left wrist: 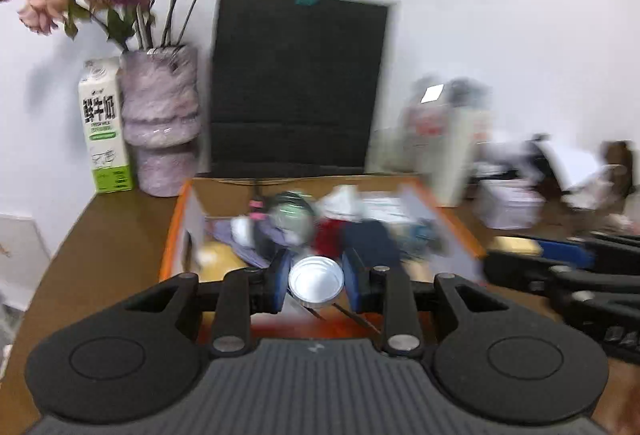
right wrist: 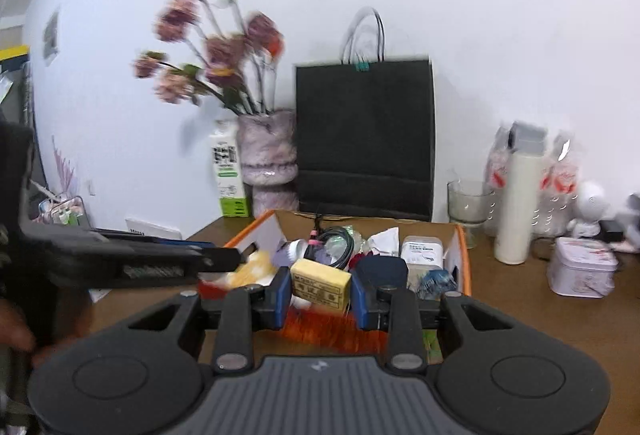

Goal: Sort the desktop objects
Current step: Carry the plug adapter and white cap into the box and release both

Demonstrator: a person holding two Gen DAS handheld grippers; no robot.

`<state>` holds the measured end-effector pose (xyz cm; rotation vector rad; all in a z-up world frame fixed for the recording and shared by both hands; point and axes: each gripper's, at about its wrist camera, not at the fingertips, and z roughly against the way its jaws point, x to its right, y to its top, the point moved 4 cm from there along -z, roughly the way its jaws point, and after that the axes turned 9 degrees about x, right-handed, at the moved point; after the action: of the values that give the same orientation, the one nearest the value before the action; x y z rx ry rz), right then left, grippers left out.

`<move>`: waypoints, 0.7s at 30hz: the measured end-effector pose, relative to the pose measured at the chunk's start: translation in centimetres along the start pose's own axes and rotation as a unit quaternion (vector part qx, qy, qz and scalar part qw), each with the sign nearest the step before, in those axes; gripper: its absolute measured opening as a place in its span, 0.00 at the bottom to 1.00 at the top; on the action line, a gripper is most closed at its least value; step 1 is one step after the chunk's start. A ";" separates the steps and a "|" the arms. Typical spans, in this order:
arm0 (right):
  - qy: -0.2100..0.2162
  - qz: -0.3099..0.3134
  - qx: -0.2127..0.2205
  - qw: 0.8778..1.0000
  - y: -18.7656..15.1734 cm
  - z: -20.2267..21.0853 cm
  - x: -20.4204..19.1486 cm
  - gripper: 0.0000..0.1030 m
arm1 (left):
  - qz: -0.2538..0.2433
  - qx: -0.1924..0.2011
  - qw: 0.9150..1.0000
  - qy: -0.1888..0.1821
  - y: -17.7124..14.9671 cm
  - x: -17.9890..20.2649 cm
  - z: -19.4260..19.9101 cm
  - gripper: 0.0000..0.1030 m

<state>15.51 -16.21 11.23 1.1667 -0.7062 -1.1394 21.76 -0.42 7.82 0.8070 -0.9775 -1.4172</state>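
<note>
Left fingers: the left gripper (left wrist: 316,281) is clenched on a small round foil cup (left wrist: 316,280), its blue pads pressing each side of the rim.
Right fingers: the right gripper (right wrist: 320,289) grips a yellow printed block (right wrist: 320,285), likely an eraser or soap bar, squarely between its pads.
Where the things are: both are held in the air just above the cluttered cardboard box (right wrist: 462,235) on the brown counter (left wrist: 100,235).
Neighbours: milk carton (left wrist: 105,127), fuzzy vase (left wrist: 160,123) of flowers and black paper bag (left wrist: 296,83) stand behind the box; a glass (right wrist: 468,207), white bottle (right wrist: 516,207) and tin (right wrist: 582,271) sit to its right.
Risk, foil cup: thin foil may crumple or pop free if squeezed harder.
Risk, collision: the two grippers ride close together; crossing paths could knock either load loose.
Risk, blur: the views are smeared, so aim may suffer.
</note>
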 end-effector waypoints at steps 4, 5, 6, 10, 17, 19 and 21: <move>-0.018 -0.019 -0.057 0.998 0.8 -8.3 1.7 0.29 | 0.034 -0.065 0.996 0.048 1.4 -5.0 -7.9 0.28; -0.009 -0.028 -0.076 0.997 0.6 -10.1 1.9 0.29 | 0.049 -0.071 0.995 0.056 1.5 -6.1 -9.4 0.28; -0.002 -0.034 -0.089 0.995 0.4 -11.9 2.1 0.29 | 0.057 -0.078 0.994 0.060 1.5 -7.0 -10.8 0.28; -0.020 -0.019 -0.129 0.991 -1.0 -17.9 1.9 0.33 | 0.049 -0.102 0.990 0.084 0.9 -8.6 -14.1 0.50; -0.022 -0.020 -0.107 0.994 -1.2 -18.9 1.5 0.54 | 0.073 -0.080 0.991 0.083 1.1 -7.8 -9.7 0.76; -0.021 -0.021 -0.096 0.995 -1.1 -16.8 1.5 0.57 | 0.087 -0.051 0.993 0.057 0.6 -6.1 -5.7 0.83; -0.027 -0.013 -0.088 0.996 -1.1 -14.4 1.4 0.59 | 0.098 -0.039 0.993 0.044 -0.5 -4.6 -2.3 0.99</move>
<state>28.54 -12.68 5.85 1.0029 -0.6198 -1.2328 24.02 3.85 6.13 0.6901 -0.9015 -1.2327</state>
